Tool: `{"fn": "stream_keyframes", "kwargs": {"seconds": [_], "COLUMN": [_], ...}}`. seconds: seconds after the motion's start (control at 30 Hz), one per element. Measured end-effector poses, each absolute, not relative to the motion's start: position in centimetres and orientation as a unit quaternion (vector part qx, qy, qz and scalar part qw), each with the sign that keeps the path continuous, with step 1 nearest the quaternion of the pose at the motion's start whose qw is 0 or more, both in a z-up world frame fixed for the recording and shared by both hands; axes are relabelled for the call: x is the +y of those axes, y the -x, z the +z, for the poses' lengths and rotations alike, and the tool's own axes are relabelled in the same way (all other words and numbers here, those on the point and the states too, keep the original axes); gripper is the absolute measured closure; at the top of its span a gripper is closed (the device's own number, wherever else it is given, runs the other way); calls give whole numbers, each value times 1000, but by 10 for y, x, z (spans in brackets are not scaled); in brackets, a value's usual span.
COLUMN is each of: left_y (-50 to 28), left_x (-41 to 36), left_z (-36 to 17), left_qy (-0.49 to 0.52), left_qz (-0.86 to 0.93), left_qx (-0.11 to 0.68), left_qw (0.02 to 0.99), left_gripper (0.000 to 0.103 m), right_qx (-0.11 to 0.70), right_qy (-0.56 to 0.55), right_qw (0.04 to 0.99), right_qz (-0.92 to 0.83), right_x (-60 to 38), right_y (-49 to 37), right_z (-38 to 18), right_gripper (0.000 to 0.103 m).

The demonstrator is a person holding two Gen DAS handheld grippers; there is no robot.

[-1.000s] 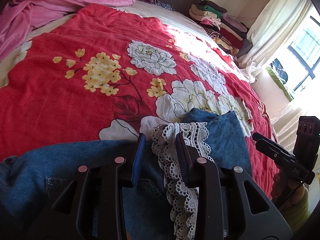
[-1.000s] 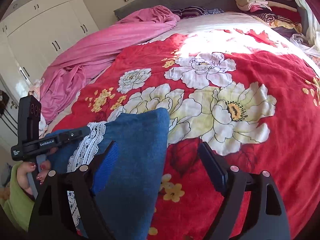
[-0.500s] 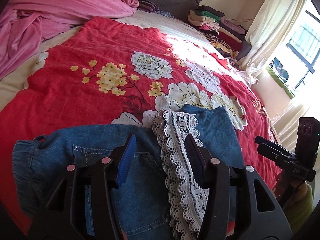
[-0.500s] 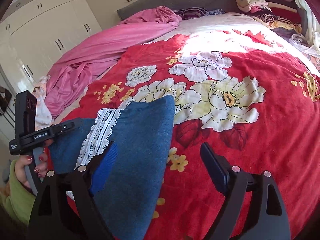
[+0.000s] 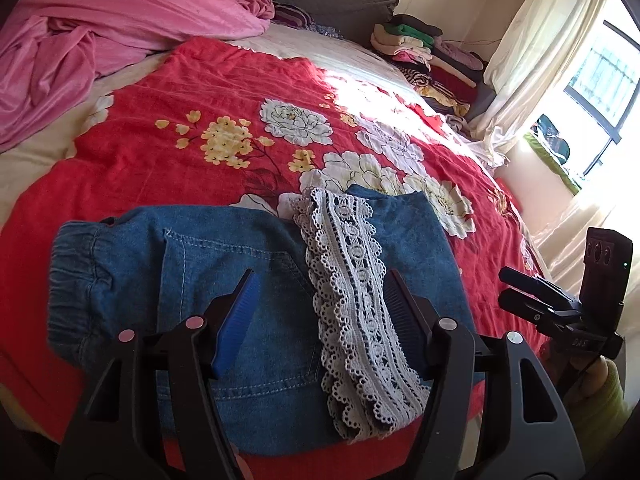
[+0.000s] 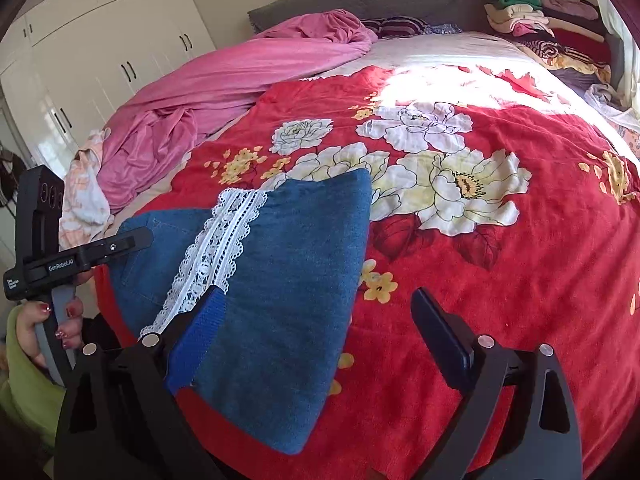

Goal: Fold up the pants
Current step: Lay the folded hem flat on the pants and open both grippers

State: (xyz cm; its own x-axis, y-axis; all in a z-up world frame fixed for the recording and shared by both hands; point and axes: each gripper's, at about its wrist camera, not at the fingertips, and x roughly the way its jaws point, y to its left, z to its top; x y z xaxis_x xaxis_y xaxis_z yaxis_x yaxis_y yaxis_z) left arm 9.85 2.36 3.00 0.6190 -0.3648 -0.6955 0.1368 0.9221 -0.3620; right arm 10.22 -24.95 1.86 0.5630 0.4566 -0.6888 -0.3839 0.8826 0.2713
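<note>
A: Containers? None on the bed that I can make out. Only a stack of folded clothes [image 5: 424, 48] at the far right corner by the headboard, and a pink blanket [image 5: 120, 32] heaped along the far left edge.

B: The pants?

A: Blue denim pants [image 5: 224, 280], folded, lying flat on the red floral bedspread [image 5: 200, 92] at its near edge. Elastic waistband to the left, back pocket facing up. White lace trim [image 5: 352, 292] runs down the top layer.

B: Left gripper [image 5: 320, 300]?

A: Released, jaws spread wide. It sits over the denim, holding nothing; the lace lies between the two fingers, closer to the right one.

B: Right gripper [image 6: 320, 320]?

A: Also spread, nothing clamped. Its blue-padded left finger [image 6: 200, 332] is over the right side of the folded pants [image 6: 288, 280]; whether it touches, cannot tell. The other finger hangs above bare bedspread [image 6: 500, 300].
</note>
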Motion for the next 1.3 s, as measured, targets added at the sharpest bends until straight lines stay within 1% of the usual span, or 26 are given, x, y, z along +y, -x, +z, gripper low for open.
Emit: {"fn": "stream_keyframes", "kwargs": {"seconds": [0.2, 0.37, 0.53, 0.6, 0.63, 0.77, 0.93, 1.07, 1.13, 1.2, 1.3], "left_y": [-74, -55, -55, -58, -59, -54, -44, -46, -47, -46, -47], "left_x": [23, 8, -10, -11, -12, -11, -9, -14, -13, -13, -13], "left_z": [21, 5, -13, -19, -22, -21, -23, -23, -23, -23, -22], "left_qy": [145, 144, 131, 146, 151, 141, 122, 107, 108, 107, 107], "left_qz": [-148, -178, -179, -180, -179, -178, -173, -165, -164, -165, -169], "left_qx": [429, 459, 485, 489, 491, 489, 495, 495, 496, 495, 494], "left_qw": [879, 858, 846, 841, 839, 842, 843, 846, 846, 847, 846], "left_gripper": [47, 47, 47, 66, 79, 88, 88, 84, 83, 82, 78], "right_qx": [423, 436, 448, 449, 450, 448, 414, 391, 386, 394, 423], "right_qy": [-31, -22, -24, -27, -25, -15, -10, 28, 48, 74, 109], "right_qw": [871, 864, 856, 854, 853, 854, 869, 875, 874, 871, 861], "right_qz": [247, 251, 256, 262, 264, 265, 271, 284, 292, 284, 261], "right_x": [-243, -237, -235, -234, -233, -231, -232, -214, -204, -196, -190], "right_y": [-87, -78, -75, -73, -72, -69, -63, -60, -59, -59, -64], "right_z": [2, -13, -25, -27, -28, -28, -11, -4, -6, -14, -35], "right_gripper": [10, 10, 10, 10, 10, 10, 10, 11, 16, 16, 16]}}
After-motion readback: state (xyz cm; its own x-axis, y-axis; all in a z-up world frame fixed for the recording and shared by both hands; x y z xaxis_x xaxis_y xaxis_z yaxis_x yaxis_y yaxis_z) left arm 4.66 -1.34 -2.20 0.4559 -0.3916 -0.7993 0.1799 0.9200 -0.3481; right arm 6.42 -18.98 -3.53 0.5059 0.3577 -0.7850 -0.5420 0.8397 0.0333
